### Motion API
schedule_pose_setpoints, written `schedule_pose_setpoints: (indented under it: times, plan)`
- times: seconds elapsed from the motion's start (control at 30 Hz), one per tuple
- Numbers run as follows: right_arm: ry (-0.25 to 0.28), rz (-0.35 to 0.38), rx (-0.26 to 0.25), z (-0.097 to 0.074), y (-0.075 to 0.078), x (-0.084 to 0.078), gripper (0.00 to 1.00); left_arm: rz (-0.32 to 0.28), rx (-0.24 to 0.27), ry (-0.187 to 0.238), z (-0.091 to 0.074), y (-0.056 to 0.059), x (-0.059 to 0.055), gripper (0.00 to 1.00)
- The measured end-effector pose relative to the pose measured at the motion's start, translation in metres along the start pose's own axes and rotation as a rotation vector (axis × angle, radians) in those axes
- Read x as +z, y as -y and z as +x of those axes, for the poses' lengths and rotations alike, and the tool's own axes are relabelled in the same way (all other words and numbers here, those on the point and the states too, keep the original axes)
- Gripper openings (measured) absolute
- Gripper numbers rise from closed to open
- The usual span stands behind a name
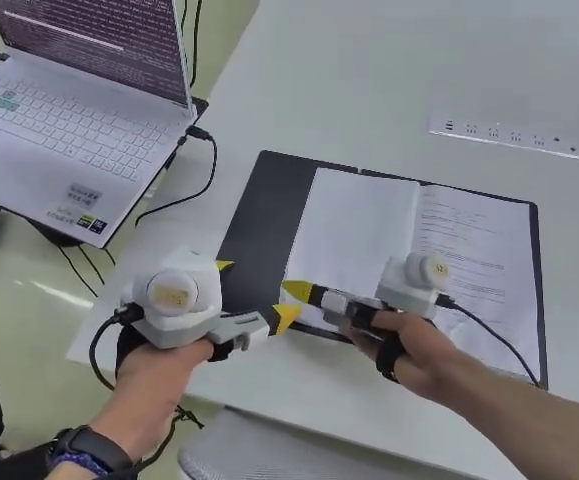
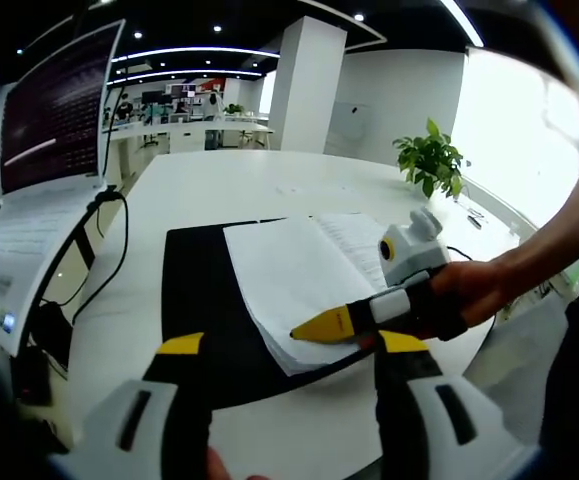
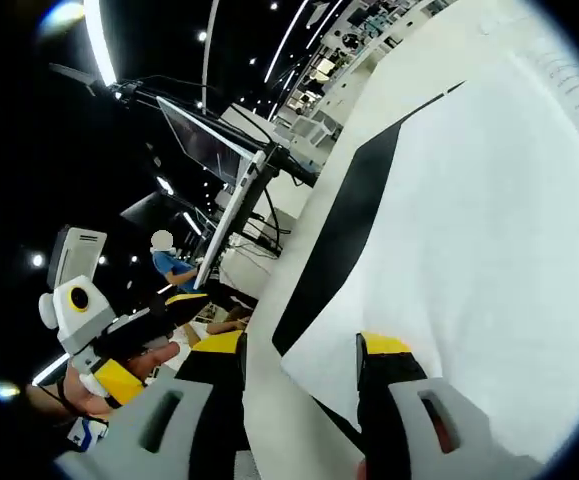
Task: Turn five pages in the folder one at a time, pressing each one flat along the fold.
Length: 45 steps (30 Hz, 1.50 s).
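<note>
Progress hard to count from these pictures: folder [image 1: 269, 200] lying open on the white table [image 1: 389, 80], right of the laptop [image 1: 69, 110], with a thin stack of sheets already over on the left side. So probably some turns done, but not possible to say how many of the five. Judged to be in the middle of one turn, or of the pressing after it. Reaching in from the right to the near edge of the blank left page [image 1: 354, 230], the right gripper [image 1: 304, 293], jaws spread with one on each side of the paper's edge, as seen in the right gripper view, not clenched on it. Hovering just at the folder's near edge, the left gripper [image 1: 256, 292], jaws apart too, grasping nothing, tips close to the tip of the other one. Black cover [image 1: 254, 255] flat on the table, showing as a wide band left of the blank page. On the right page [image 1: 479, 270] small printed text, sheet lying flat. Near corner of the left page seemingly lifted a little off the cover, so pressing along the fold judged not finished.
</note>
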State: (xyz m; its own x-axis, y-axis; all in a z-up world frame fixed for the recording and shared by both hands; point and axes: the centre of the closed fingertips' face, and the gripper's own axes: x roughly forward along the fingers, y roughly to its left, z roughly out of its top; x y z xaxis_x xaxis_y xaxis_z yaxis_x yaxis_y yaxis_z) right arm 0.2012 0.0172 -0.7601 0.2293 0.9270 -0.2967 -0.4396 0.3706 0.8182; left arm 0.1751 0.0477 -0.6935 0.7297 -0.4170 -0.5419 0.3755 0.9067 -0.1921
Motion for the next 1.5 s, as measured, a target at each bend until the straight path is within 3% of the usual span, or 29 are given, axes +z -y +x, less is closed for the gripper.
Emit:
schedule_pose_setpoints:
  times: [0.23, 0.47, 0.63, 0.87, 1.03, 1.33, 1.5]
  plan:
    - [-0.009, -0.126, -0.024, -0.034, -0.001, -0.005, 0.43, 0.006, -0.006, -0.021, 0.004, 0.005, -0.007, 0.61]
    - [0.075, -0.176, -0.079, -0.075, 0.007, 0.009, 0.39, 0.016, -0.024, -0.039, 0.013, 0.009, -0.015, 0.56]
    - [0.102, -0.211, -0.127, -0.099, 0.013, 0.017, 0.37, 0.034, -0.037, -0.043, 0.022, 0.013, -0.011, 0.52]
    - [0.144, -0.210, -0.176, -0.128, 0.023, 0.017, 0.34, 0.051, -0.054, -0.050, 0.042, 0.021, -0.005, 0.36]
    - [0.158, -0.185, -0.202, -0.141, 0.029, 0.011, 0.32, 0.048, -0.055, -0.075, 0.055, 0.022, -0.011, 0.23]
    - [0.155, -0.175, -0.230, -0.151, 0.034, 0.006, 0.30, 0.025, -0.032, -0.107, 0.070, 0.011, -0.031, 0.00]
    - [0.158, -0.173, -0.230, -0.153, 0.036, 0.008, 0.28, -0.007, -0.028, -0.119, 0.069, 0.008, -0.038, 0.00]
